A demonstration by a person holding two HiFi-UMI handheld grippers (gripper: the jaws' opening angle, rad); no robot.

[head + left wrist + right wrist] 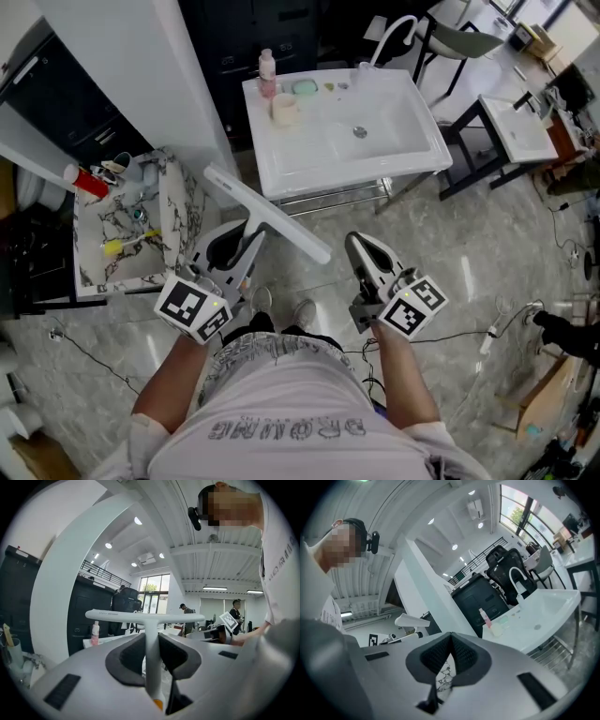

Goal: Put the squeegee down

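Observation:
A white T-shaped squeegee (pixel 267 213) is held in my left gripper (pixel 246 246), whose jaws are shut on its handle. Its long blade runs from upper left to lower right above the floor, in front of the white sink (pixel 394 159). In the left gripper view the handle of the squeegee (pixel 152 658) stands upright between the pads, with the blade crosswise above. My right gripper (pixel 364 251) hangs to the right with its jaws shut and nothing in them; its tips (pixel 450 638) meet in the right gripper view.
On the sink's back edge stand a pink bottle (pixel 268 73), a cup (pixel 284 109) and a green soap (pixel 305 87). A marbled side shelf (pixel 178 220) at left holds brushes and a red can (pixel 89 181). Cables lie on the tiled floor (pixel 469 281).

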